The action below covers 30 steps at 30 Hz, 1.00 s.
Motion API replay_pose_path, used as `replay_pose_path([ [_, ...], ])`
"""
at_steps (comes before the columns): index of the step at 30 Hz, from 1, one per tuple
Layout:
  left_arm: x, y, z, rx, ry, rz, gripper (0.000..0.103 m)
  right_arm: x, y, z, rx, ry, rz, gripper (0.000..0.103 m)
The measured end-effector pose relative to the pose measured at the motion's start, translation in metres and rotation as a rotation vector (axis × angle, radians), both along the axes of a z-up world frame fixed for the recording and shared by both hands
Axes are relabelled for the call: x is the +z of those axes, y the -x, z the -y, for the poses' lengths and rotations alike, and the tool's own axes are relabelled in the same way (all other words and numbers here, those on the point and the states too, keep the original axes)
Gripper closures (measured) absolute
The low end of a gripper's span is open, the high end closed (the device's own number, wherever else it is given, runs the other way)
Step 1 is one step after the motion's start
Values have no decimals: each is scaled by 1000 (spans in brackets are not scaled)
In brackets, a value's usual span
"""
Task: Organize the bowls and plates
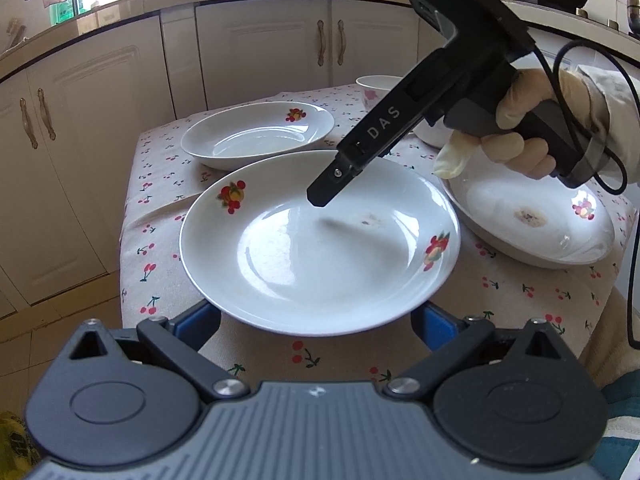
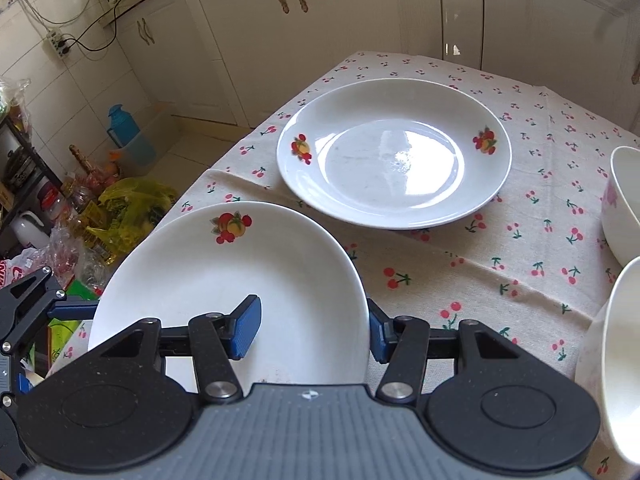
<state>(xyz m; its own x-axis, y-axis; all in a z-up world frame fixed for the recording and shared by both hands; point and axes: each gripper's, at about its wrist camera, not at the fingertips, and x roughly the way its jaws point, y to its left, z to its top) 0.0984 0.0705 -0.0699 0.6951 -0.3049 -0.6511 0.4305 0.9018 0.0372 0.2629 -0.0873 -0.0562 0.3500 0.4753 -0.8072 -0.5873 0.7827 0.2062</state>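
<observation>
- Currently the right gripper (image 2: 312, 330) is clamped on the rim of a white fruit-patterned plate (image 2: 240, 288). One blue pad lies inside the dish and the other sits outside the rim.
- Seen from the left wrist, the left gripper (image 1: 322, 320) has its jaws spread wide at 6 o'clock of that plate. The rim hides its pads, so I cannot tell whether they press on it.
- The plate sits at the near edge of the cherry-print tablecloth (image 2: 460, 272), partly overhanging the floor.
- A second matching plate (image 1: 256, 132) lies at 11 o'clock of the held one. A stained plate (image 1: 528, 220) lies at 3 o'clock, just beside it.
- Two white bowls (image 2: 624, 204) stand at 3 o'clock in the right wrist view.
- Risk: a pinch on one rim point probably lets the glossy plate pivot or slip. Over the table edge, it would fall to the floor.
- Risk: swinging it sideways could knock its rim against the stained plate.
</observation>
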Motion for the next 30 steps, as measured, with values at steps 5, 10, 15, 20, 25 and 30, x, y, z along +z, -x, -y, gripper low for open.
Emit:
replay_pose_path([
  [5,-1,2,-1,1,-1,6,2,0,2,-3,19,0,6,35],
  [10,1,7,-2,10,-9,26,2,5,10,-6,29,-2,34,12],
  [15,10,19,-4,30,-15,51,2,24,27,4,36,17,114,1],
  [20,23,29,-4,39,50,39,1,46,60,29,22,40,217,0],
  [25,31,37,8,20,59,36,1,51,101,61,-20,62,279,0],
  [30,39,42,25,17,33,34,1,48,147,96,-79,72,334,0],
])
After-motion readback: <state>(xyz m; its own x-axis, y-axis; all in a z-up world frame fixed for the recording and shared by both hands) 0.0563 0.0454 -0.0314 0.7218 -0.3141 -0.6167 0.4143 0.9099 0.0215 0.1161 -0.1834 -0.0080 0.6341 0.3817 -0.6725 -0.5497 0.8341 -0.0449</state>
